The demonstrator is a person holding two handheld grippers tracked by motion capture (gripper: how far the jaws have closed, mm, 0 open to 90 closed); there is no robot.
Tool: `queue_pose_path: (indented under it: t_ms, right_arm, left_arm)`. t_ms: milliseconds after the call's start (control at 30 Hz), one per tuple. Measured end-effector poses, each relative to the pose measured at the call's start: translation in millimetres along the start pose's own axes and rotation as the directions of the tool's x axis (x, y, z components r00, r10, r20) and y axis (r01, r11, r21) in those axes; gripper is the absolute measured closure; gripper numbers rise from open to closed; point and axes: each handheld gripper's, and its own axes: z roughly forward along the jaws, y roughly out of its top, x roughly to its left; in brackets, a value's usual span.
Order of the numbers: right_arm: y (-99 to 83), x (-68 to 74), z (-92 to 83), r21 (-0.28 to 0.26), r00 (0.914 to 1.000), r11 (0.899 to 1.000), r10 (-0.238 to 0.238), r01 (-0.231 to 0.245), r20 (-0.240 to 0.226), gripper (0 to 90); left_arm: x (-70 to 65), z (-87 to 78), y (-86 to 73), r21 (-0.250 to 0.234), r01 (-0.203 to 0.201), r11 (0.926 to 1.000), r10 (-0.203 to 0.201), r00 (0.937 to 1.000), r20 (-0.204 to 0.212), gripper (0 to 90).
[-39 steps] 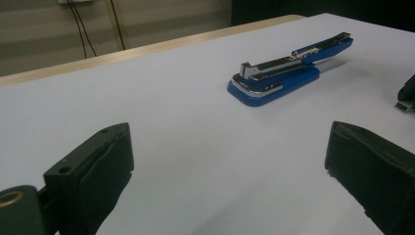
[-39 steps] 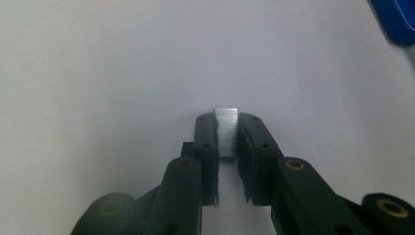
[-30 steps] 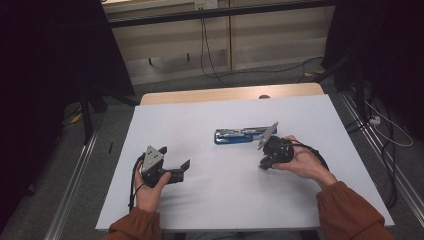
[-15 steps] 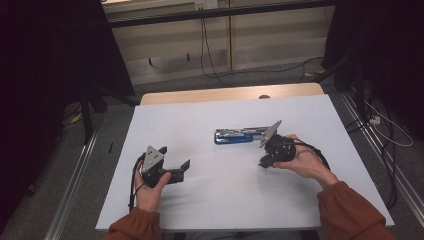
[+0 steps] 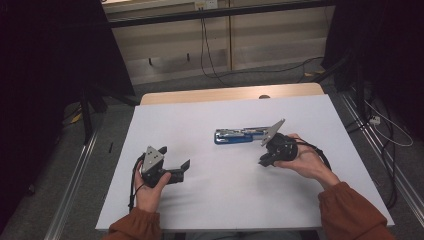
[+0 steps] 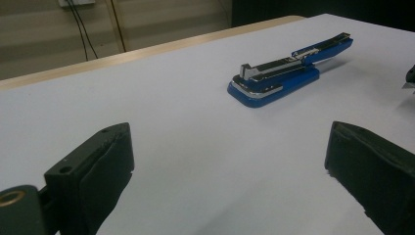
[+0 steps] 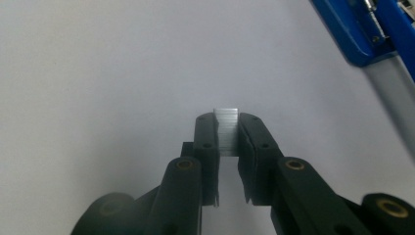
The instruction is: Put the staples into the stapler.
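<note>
1. The right gripper [image 7: 227,128] has its two black jaws drawn close together, clamped on a small silver strip of staples [image 7: 227,128]. The strip stands between the pads and pokes out just past the jaw tips.

2. In the high view, the right gripper [image 5: 266,159] is held in the person's right hand [image 5: 305,162] above the white table top [image 5: 220,200], on the right side, with its jaws pointing toward the person's left.

3. The left gripper [image 6: 230,161] has its jaws spread wide apart with nothing between them, just bare table surface.

4. In the high view, the left gripper [image 5: 186,167] sits low over the table on the left side, held in the person's left hand [image 5: 147,187], its jaws pointing toward the middle of the table.

5. A blue stapler [image 5: 240,136] lies flat near the middle of the table, just beside the right gripper on its far side and well apart from the left one. It is opened out, with its silver staple channel [image 6: 274,66] exposed on top of the blue base.

6. In the right gripper view, a blue end of the stapler [image 7: 362,34] shows at the upper right, near the clamped strip but not touching it.

7. Rust-coloured sleeves [image 5: 352,212] cover both forearms at the near edge of the table.
</note>
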Motion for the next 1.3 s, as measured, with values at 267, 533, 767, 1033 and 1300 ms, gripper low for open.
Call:
queue_pose_path:
  t_ms: [267, 533, 767, 1033, 1300]
  right_arm:
    - [3.1, -1.9, -8.0, -0.034, 1.0, 0.999, -0.002, 0.002, 0.003, 79.4]
    - [8.5, -0.5, -12.4, -0.049, 0.9998, 0.999, -0.013, 0.014, 0.013, 79.4]
    - [17.9, -3.3, -19.0, -0.073, 0.9993, 0.997, -0.027, 0.029, 0.024, 79.4]
    - [26.6, -5.4, -22.3, -0.08, 0.9988, 0.996, -0.036, 0.039, 0.034, 79.5]
    - [35.9, -7.9, -25.3, -0.08, 0.9978, 0.995, -0.049, 0.052, 0.046, 79.4]
  left_arm:
    - [-0.1, -0.7, 0.3, -0.011, -0.005, 0.9999, 0.005, 1.0, -0.003, 4.1]
    - [-0.9, -0.6, 0.4, -0.008, -0.005, 1.0, 0.005, 1.0, -0.003, 4.3]
    - [-1.0, -0.4, 0.5, -0.01, -0.005, 0.9999, 0.005, 1.0, -0.001, 4.4]
    - [-1.0, 0.1, 0.4, -0.012, -0.005, 0.9999, 0.005, 1.0, 0.002, 4.4]
    - [-1.0, 0.1, 0.4, -0.011, -0.005, 0.9999, 0.005, 1.0, 0.004, 4.4]
